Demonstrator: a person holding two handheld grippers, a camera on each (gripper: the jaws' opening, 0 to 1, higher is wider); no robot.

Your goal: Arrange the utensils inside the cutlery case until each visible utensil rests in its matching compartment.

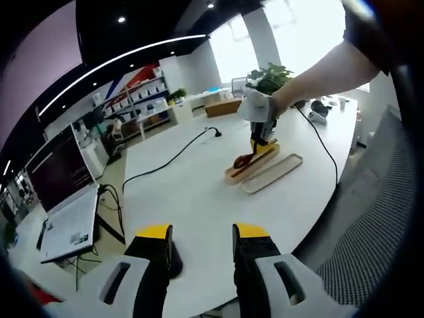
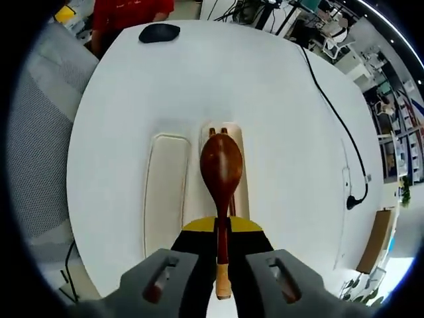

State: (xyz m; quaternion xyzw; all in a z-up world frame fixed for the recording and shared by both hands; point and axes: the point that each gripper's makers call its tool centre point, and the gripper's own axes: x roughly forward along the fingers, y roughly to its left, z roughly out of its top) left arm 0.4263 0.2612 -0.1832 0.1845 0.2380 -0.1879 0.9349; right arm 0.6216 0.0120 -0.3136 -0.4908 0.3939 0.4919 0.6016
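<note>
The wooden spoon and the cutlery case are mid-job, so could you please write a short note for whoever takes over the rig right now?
Right hand-held gripper: shut on the wooden spoon at its handle, bowl pointing forward above the cutlery case.
Left hand-held gripper: open, holding nothing, hanging over the near edge of the white table.
Things: the case lies on the table with its lid flat beside it. Two chopstick tips show in the case beyond the spoon's bowl.
Done: spoon picked up and brought over the case.
Left: lower the spoon into its compartment and let go.
</note>
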